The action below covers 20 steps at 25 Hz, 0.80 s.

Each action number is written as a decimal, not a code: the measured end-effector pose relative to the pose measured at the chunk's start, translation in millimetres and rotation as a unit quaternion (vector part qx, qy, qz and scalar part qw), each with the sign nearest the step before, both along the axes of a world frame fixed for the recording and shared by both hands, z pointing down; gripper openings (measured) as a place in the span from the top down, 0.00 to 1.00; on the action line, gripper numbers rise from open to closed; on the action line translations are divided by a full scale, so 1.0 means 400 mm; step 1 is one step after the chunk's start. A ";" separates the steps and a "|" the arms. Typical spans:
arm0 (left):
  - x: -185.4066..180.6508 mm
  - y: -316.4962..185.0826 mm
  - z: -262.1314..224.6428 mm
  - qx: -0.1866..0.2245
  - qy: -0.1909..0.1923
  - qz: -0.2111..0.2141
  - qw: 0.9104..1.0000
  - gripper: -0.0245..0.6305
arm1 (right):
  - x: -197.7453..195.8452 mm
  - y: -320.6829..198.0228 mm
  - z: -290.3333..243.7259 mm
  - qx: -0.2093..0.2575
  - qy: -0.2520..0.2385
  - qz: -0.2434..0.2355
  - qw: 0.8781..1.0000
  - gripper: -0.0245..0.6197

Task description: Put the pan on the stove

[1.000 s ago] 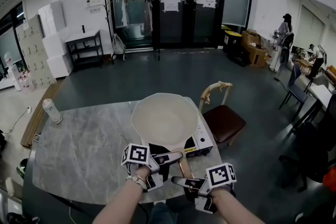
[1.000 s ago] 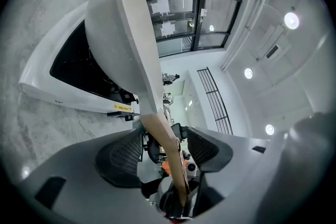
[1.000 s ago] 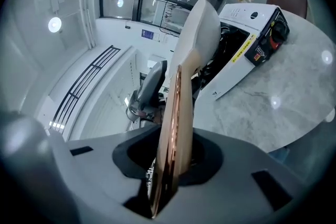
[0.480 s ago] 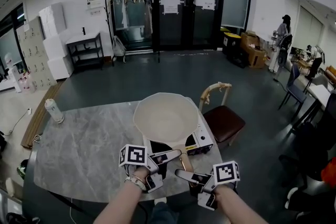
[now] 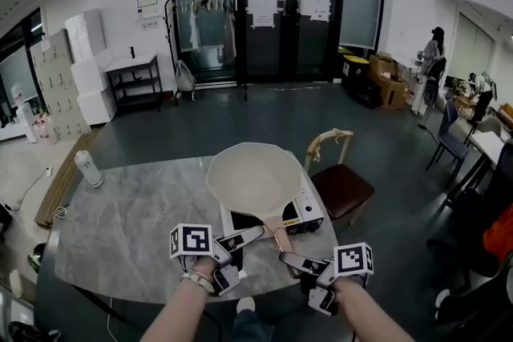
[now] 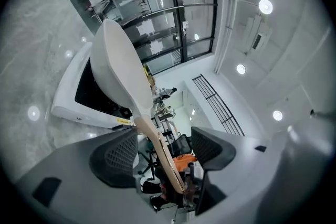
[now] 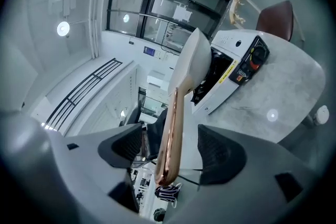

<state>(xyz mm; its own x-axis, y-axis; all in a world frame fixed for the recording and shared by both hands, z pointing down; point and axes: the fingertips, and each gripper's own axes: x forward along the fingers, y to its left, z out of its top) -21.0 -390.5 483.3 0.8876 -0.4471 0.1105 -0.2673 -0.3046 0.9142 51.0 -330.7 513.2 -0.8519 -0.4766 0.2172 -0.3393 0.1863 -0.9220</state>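
The cream pan (image 5: 255, 176) rests on the white portable stove (image 5: 311, 214) at the marble table's near right, its copper-coloured handle (image 5: 282, 240) pointing toward me. My left gripper (image 5: 247, 248) is open just left of the handle's end. My right gripper (image 5: 293, 268) is at the handle's tip, its jaws still opening. In the left gripper view the handle (image 6: 160, 149) runs between the pads (image 6: 118, 157) without touching them, up to the pan (image 6: 123, 78). In the right gripper view the handle (image 7: 170, 139) likewise hangs free between the pads (image 7: 220, 155), with the pan (image 7: 191, 65) on the stove (image 7: 236, 65).
The marble table (image 5: 120, 228) ends close under my grippers. A chair with a brown seat (image 5: 341, 184) stands right of the stove. A white cylinder (image 5: 88, 168) sits at the table's far left corner. A person (image 5: 433, 52) stands far off at the right.
My right gripper has let go of the handle and opened. Both grippers have drawn back toward me along the handle. The pan stays on the stove.
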 end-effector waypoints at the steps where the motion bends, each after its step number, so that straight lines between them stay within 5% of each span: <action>1: -0.004 0.002 0.000 0.002 -0.002 -0.006 1.000 0.48 | 0.018 -0.004 0.001 0.006 0.010 0.013 1.000 0.46; 9: -0.074 0.005 -0.038 0.043 0.026 -0.082 0.995 0.49 | 0.141 -0.037 -0.046 0.098 0.063 0.121 0.986 0.46; 17: -0.130 -0.004 -0.078 0.093 -0.005 -0.151 0.984 0.74 | 0.187 -0.059 -0.133 0.147 0.055 0.158 0.975 0.47; 20: -0.166 -0.016 -0.092 0.106 -0.013 -0.204 0.973 0.89 | 0.220 -0.063 -0.174 0.172 0.042 0.211 0.961 0.79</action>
